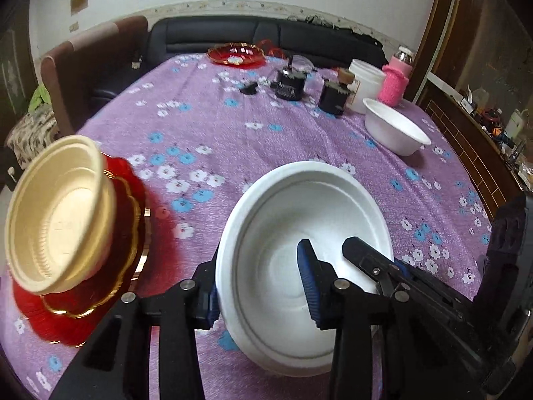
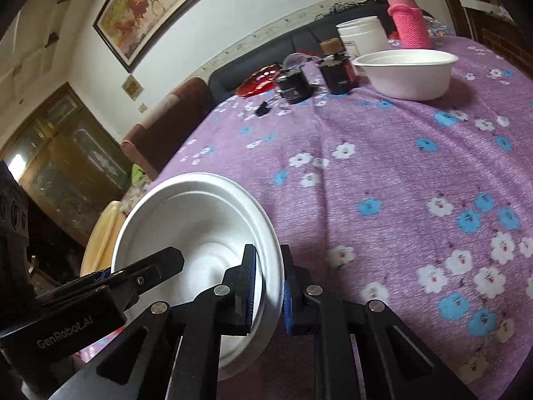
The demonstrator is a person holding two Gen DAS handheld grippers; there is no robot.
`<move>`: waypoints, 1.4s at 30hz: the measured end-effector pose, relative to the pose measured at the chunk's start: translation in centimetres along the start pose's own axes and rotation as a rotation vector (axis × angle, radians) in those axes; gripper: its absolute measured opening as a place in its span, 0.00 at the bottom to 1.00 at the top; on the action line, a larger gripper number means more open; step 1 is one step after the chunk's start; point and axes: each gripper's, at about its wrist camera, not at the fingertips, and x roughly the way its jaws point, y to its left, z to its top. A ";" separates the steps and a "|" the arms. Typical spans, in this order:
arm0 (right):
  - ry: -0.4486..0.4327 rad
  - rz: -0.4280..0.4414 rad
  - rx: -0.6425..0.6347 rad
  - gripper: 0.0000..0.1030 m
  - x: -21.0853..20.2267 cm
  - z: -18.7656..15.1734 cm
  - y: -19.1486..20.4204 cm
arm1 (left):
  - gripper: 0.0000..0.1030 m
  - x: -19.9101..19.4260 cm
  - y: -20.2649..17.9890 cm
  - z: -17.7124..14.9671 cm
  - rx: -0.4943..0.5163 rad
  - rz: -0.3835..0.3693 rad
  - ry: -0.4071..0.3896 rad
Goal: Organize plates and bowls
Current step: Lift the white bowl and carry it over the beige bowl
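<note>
The left gripper (image 1: 263,286) is clamped on the near-left wall of a white foam bowl (image 1: 299,233), one blue pad outside the rim and one inside, while the right gripper (image 2: 269,293) pinches the same bowl's (image 2: 200,220) right rim, its pads pressed on the thin wall. Gripped from both sides, the bowl is tilted, with its mouth turned toward the cameras, above the near part of a table spread with a purple flowered cloth (image 1: 283,140). To its left, a cream plastic bowl (image 1: 56,213) sits blurred on a red gold-rimmed plate (image 1: 123,233). A second white foam bowl (image 1: 396,130) rests upright at the far right, just beside a white tub (image 1: 366,80) and a bottle in a pink knitted sleeve (image 1: 396,80). Two black cylindrical objects (image 1: 289,83) stand near them, and another red plate (image 1: 236,54) lies at the far edge before a dark sofa (image 1: 233,33).
</note>
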 end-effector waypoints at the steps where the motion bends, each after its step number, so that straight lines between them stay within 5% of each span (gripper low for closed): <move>1: 0.004 0.020 0.012 0.15 0.0 0.0 0.1 | 0.37 -0.4 0.2 0.0 0.001 0.002 -0.010; 7: 0.031 0.092 0.046 0.15 0.1 0.4 3.4 | 0.37 -4.2 2.9 1.0 -0.001 0.026 -0.077; 14: 0.049 0.100 -0.101 0.15 1.8 2.5 12.5 | 0.40 -7.9 9.2 3.7 -0.060 0.095 -0.165; 22: 0.093 0.086 -0.228 0.15 6.2 3.1 19.7 | 0.40 -7.3 16.3 4.2 -0.152 0.185 -0.161; 31: 0.133 0.007 -0.300 0.15 10.3 2.3 21.7 | 0.40 -3.1 19.9 3.4 -0.191 0.236 -0.076; 42: 0.122 -0.030 -0.369 0.15 12.1 1.7 22.7 | 0.44 -3.8 20.7 3.1 -0.215 0.239 -0.100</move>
